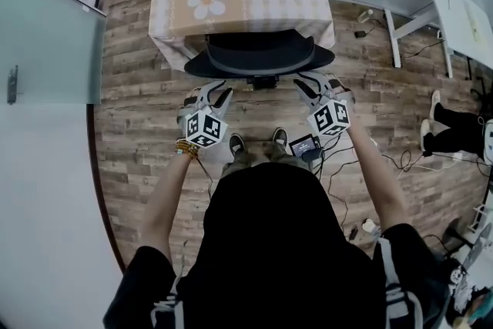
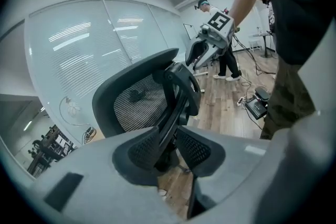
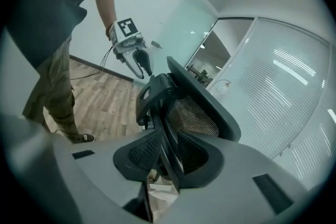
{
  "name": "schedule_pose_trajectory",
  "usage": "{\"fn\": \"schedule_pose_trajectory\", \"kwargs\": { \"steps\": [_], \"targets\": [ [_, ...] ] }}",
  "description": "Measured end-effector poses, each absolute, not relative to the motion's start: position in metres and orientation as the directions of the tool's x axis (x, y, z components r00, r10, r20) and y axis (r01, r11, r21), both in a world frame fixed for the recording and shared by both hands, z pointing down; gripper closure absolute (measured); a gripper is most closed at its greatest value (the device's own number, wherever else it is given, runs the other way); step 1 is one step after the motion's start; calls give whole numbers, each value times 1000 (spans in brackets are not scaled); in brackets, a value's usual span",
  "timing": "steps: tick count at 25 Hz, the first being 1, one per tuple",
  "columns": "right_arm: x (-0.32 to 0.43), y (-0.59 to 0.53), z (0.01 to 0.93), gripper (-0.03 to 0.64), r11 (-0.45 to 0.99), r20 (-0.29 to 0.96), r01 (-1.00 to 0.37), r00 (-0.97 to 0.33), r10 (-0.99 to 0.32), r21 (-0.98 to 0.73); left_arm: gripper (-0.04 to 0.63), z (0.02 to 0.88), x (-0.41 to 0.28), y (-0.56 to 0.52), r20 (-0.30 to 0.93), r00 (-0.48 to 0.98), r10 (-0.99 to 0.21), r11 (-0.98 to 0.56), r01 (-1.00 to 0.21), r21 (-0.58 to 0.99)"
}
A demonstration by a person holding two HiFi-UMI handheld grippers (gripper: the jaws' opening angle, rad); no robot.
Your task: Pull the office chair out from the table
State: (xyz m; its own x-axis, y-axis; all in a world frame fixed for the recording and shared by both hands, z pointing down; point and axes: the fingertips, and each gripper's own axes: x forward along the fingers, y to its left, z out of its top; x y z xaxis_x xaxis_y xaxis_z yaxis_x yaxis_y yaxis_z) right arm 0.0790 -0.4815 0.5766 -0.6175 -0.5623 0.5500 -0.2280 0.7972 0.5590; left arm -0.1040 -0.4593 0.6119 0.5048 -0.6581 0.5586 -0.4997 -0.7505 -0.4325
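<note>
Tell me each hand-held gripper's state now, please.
Left hand-held gripper: open, jaws astride the office chair back.
Right hand-held gripper: open, likewise astride it.

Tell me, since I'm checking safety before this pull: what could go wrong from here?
1. The left gripper and right gripper are both open and not clamped on the black mesh office chair. Pulling now would likely slip.
2. Black cables and a small black box lie on the wood floor by the person's feet. Stepping back could snag them.
3. The beige checked tablecloth hangs right by the chair and might get dragged.
</note>
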Motion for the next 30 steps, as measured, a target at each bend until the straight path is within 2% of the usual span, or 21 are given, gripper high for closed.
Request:
{"fn": "schedule_pose_trajectory", "kwargs": {
  "steps": [13,30],
  "targets": [
    [75,-489,604,508,808,667,-10,-557,-494,590,437,628,-113,-468,645,461,-610,-791,-399,-463],
    [71,-500,628,503,827,733,79,-515,-444,557,437,649,-115,-477,701,438,-563,-824,-362,-436]
  ]
}}
